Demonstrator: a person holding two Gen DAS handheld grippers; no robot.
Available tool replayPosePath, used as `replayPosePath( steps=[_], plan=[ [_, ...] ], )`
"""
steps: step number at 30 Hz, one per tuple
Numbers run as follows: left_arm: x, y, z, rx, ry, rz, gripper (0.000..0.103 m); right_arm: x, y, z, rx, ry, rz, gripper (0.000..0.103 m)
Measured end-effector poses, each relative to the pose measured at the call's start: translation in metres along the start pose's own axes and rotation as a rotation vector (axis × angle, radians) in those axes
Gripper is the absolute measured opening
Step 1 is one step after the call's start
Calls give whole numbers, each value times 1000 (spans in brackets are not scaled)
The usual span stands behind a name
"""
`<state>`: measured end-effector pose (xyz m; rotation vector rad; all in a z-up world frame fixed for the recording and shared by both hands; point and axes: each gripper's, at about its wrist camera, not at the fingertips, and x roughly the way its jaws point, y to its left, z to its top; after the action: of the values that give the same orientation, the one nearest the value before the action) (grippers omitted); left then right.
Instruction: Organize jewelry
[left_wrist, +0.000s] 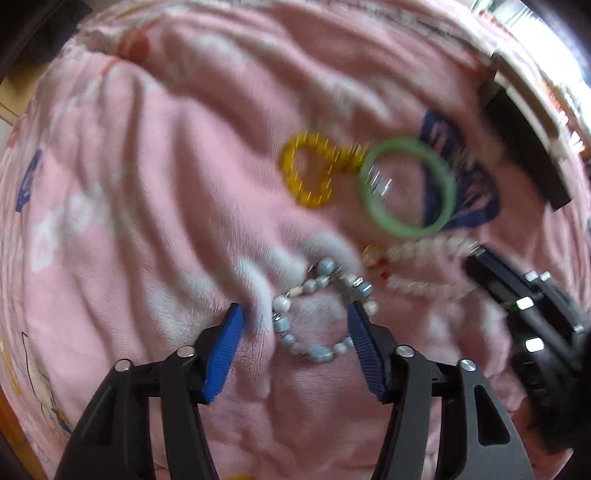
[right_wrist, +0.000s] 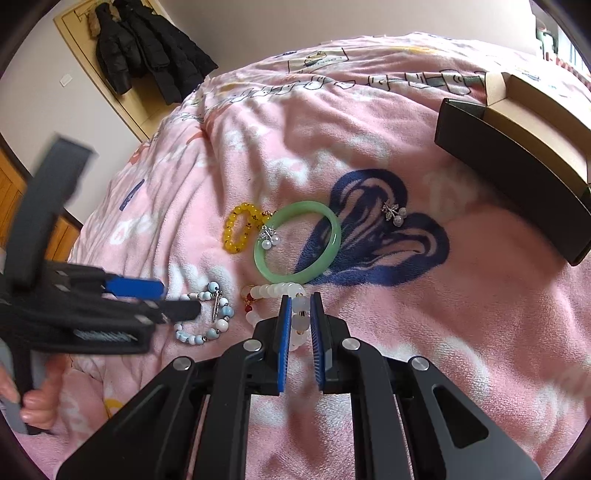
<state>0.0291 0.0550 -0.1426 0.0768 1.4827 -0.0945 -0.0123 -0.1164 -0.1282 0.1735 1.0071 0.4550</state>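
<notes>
Left wrist view, blurred by motion: the left gripper (left_wrist: 295, 314) points down at a pink blanket (left_wrist: 147, 184), its jaws parted and pressing on nothing. The blue bracelet (left_wrist: 317, 314) lies between the blue pads (left_wrist: 225, 350), one bead run touching the right-hand pad. Taking the green bangle (left_wrist: 406, 188) as landmark, four pieces of jewelry show here: the bangle itself, one yellow bracelet (left_wrist: 306, 173) touching its left edge, one white bracelet (left_wrist: 424, 266) just below it, and the blue bracelet lower left of it. The right gripper (left_wrist: 476, 258) reaches in from the right, its tip at the white bracelet. A dark box (left_wrist: 524, 147) sits to the upper right of the bangle.

Right wrist view, sharp: the right gripper (right_wrist: 301, 314) is clenched on the white bracelet (right_wrist: 280, 291), beads pinched between its pads, just below the bangle (right_wrist: 299, 240). Six pieces can be counted: the same four, with the yellow bracelet (right_wrist: 242, 229) left of the bangle and the blue bracelet (right_wrist: 207, 317) lower left, plus two pearl earrings unseen in the other view, one (right_wrist: 269, 238) on the bangle's left rim, one (right_wrist: 395, 214) to its right on a navy heart print (right_wrist: 388, 251). The left gripper (right_wrist: 173, 299) hangs over the blue bracelet, a hand (right_wrist: 33, 402) gripping its handle. The box (right_wrist: 517, 166) proves open, one black shell with a tan insert. Two dark coats (right_wrist: 147, 48) hang on the far wall.
</notes>
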Motion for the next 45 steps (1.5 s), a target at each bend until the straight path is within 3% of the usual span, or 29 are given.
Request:
replayPosePath(
  steps=[5,7,9,16,18,30,36,45],
  plan=[
    [21,4,0,10,37,18,56,0,1,0,-1,0,6,11],
    [19,7,-1,-1,27,6,38,0,1,0,-2,-1,7,11],
    [15,9,-6,-7,19,11,27,-1,1,1,-1,-2,9,12],
    [4,10,-34,-19,11,-11,16,-5,-1,3,4,-14,19,12],
    [3,11,-41,-20,13,-48,11,-7,-1,4,4,-19,19,12],
    [-34,-3,-55,-24,-90,-71,9,-22,-8,11,29,-62,33,11],
    [-61,-24,-51,21,-151,4,9,-36,-5,16,19,-95,33,11],
    [-81,-36,-44,26,-205,30,9,-72,0,27,-2,-160,-5,11]
  ],
)
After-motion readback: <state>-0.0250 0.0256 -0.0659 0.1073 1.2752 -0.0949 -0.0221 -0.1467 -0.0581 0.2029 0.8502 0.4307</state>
